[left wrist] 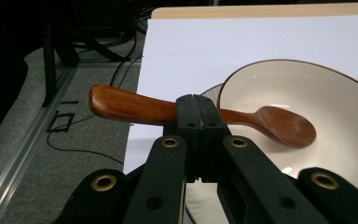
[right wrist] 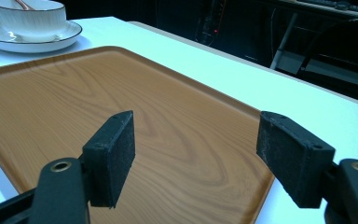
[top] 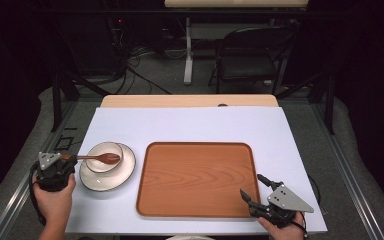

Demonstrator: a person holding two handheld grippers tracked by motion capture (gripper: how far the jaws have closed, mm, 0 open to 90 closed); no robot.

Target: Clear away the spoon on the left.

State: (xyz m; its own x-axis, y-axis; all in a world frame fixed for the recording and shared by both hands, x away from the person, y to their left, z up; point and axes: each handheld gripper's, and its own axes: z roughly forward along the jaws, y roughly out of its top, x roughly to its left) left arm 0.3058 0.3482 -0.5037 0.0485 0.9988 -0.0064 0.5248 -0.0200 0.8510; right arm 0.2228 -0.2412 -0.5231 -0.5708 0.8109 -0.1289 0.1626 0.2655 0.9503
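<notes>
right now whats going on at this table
A person works with a gripper in each hand. The left gripper is shut on the handle of a wooden spoon, whose scoop sits in a white bowl on a plate. The right gripper hangs open, holding nothing, over the near right corner of an empty wooden tray.

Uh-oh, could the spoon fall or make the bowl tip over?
Maybe. The left gripper pinches the wooden spoon at mid-handle, so the long ends might swivel or slip. The spoon's scoop sits inside the bowl, which rests on a plate; dragging it sideways could catch the rim and tip the bowl. The plate sits near the table's left edge, so a nudge could push it off.
</notes>
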